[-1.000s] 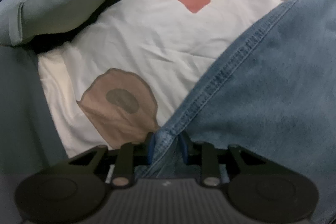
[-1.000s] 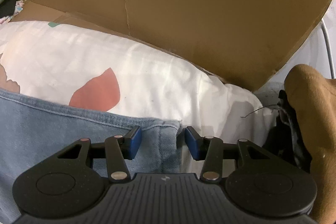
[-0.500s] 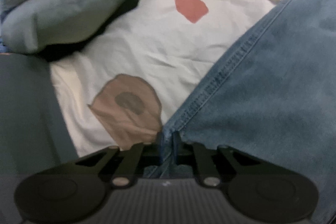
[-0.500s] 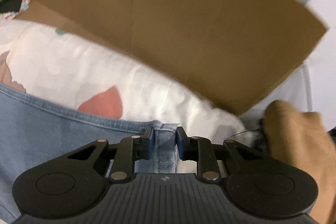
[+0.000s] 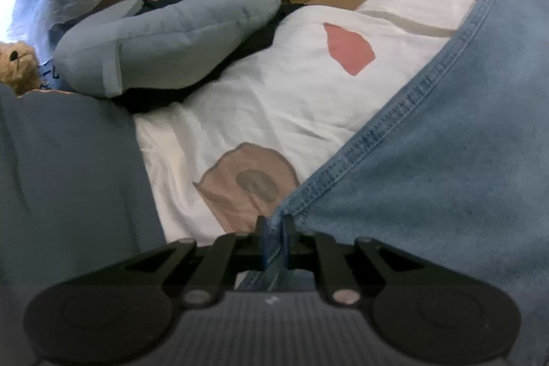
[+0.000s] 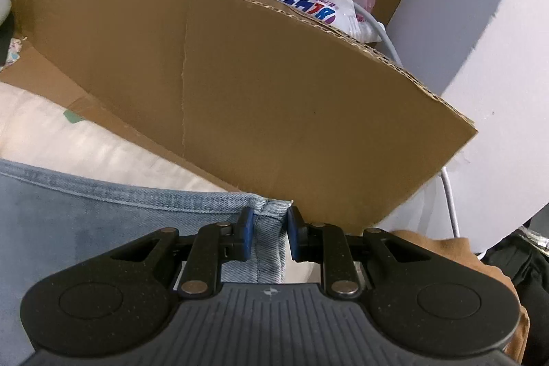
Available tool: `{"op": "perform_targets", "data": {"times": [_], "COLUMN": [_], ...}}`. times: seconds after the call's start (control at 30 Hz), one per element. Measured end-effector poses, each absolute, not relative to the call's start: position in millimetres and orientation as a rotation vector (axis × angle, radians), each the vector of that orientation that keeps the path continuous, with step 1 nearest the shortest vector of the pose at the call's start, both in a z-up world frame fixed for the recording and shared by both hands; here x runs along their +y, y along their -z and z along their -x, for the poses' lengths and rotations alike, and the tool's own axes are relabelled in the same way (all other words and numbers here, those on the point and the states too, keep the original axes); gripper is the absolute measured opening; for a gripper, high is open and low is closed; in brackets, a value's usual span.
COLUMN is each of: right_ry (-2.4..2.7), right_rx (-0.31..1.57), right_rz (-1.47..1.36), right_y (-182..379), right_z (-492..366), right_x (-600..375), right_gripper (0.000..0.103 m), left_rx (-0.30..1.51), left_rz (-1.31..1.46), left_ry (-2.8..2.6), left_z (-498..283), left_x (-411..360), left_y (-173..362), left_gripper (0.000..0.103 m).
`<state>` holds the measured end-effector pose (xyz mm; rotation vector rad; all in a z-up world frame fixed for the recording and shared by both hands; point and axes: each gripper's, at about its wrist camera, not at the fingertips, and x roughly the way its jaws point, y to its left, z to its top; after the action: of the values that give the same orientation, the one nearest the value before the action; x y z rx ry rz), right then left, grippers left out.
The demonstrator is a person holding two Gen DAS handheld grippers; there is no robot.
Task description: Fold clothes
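Denim garment [image 5: 446,160], blue and heavy-looking, is stretched between the two grippers above a white bed cover [image 5: 274,98] printed with pink and brown shapes. Its stitched hem runs as a taut diagonal in the left wrist view and as a nearly level line in the right wrist view, which suggests the edge is under tension and at least partly lifted off the bed.

I judge the cloth to be thick and fairly stiff for fabric: it should hold a crease and will not slip easily, but its weight will drag on a small pinch. The doubled, stitched corners are the soundest places to hold, and that is where both grips sit.

The left gripper [image 5: 274,228] has its fingers clenched tight on one hem corner, with the denim squeezed into a narrow ridge between the blue pads. The right gripper [image 6: 269,223] has the other corner between its fingers; the gap there is wider, filled by a folded seam, and the pads seem to press it from both sides.

Beyond the garment, a grey-blue pillow [image 5: 171,33] lies on the bed to the left, and a cardboard sheet [image 6: 257,84] stands behind the far edge.
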<state>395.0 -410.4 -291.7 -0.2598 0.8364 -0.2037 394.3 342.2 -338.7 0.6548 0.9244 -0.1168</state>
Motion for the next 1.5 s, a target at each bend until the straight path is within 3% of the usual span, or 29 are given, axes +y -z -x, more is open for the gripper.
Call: {"op": "perform_targets", "data": {"times": [0.5, 0.8, 0.87, 0.97, 1.03, 1.27, 1.5], "right_ry": [0.214, 0.221, 0.220, 0.218, 0.201, -0.052, -0.261], "right_rx": [0.908, 1.014, 1.051, 1.028, 0.997, 0.892, 0.899], "right_rz": [0.297, 0.379, 0.387, 0.374, 0.360, 0.352, 0.371], "right_y": [298.1, 353.5, 364.3, 353.6, 340.5, 310.8, 320.3], "right_z": [-435.6, -473.2, -478.0, -474.4, -466.1, -441.1, -453.5], "right_x": [-401.2, -389.5, -386.5, -382.6, -378.9, -330.7, -276.0], "right_gripper": [0.020, 0.021, 0.022, 0.033, 0.042, 0.047, 0.054], "left_rx": [0.918, 1.006, 1.012, 1.040, 1.062, 1.092, 1.190], "left_rz": [-0.603, -0.498, -0.477, -0.494, -0.532, -0.596, -0.526], "left_ry": [0.043, 0.066, 0.073, 0.073, 0.084, 0.083, 0.066], "left_z": [-413.5, -439.2, -437.4, -432.9, -427.6, -412.3, -411.4], "left_x": [346.6, 359.9, 364.9, 371.1, 375.5, 393.9, 412.0], "left_y": [335.5, 358.9, 354.3, 347.6, 342.3, 336.1, 349.0], "left_gripper": [0.008, 0.011, 0.015, 0.026, 0.027, 0.027, 0.027]}}
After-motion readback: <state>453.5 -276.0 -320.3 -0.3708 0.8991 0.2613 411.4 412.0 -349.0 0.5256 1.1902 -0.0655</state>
